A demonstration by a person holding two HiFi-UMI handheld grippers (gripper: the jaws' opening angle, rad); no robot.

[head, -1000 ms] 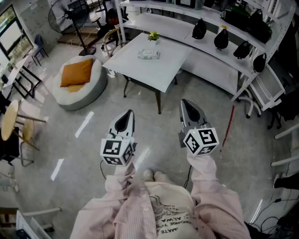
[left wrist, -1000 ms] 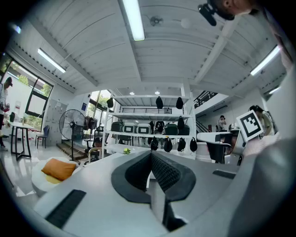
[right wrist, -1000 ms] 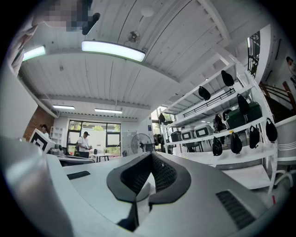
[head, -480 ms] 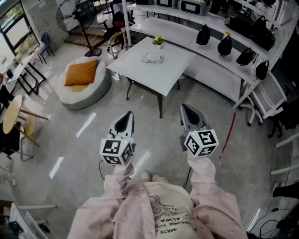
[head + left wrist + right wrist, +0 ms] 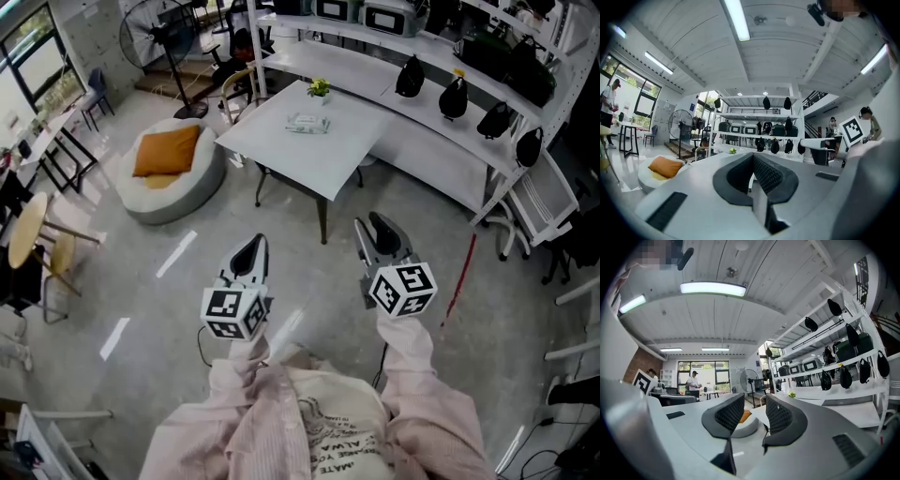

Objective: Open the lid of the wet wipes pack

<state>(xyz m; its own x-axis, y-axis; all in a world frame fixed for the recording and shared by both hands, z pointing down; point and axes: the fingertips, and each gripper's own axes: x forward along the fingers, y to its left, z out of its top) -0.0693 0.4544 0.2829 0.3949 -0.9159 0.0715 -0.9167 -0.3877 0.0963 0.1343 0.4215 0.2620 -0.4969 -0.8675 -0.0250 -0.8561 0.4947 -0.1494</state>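
The small, flat, pale rectangular wet wipes pack (image 5: 307,123) is found lying flat on the white square-topped table (image 5: 309,159), towards the table's far side and just in front of a small green potted plant (image 5: 320,87). The pack's top face is seen as whitish with a faint greenish tint. At this range no lid, flap or print can be made out on it, so whether the lid is raised or closed cannot be told. Nothing is in contact with the pack, and both tools are held well apart from it, over the grey polished floor (image 5: 309,281) on the near side of the table. The left gripper (image 5: 251,251), grey-bodied with a black-and-white marker cube, is held in a pink striped sleeve (image 5: 234,375). In the left gripper view its ribbed black pads (image 5: 766,174) are seen pressed together at the tip, with nothing between them. The right gripper (image 5: 380,234), of the same build, is held level beside it. Its jaws have just been opening, and in the right gripper view its pads (image 5: 729,414) are seen set moderately apart, with only the distant room visible through the gap and no object between them. To the left of the table a round grey bean bag (image 5: 187,183) bearing an orange cushion (image 5: 169,150) is noted. Behind the table stands a white shelving unit (image 5: 441,141) on which black bags are ranged.
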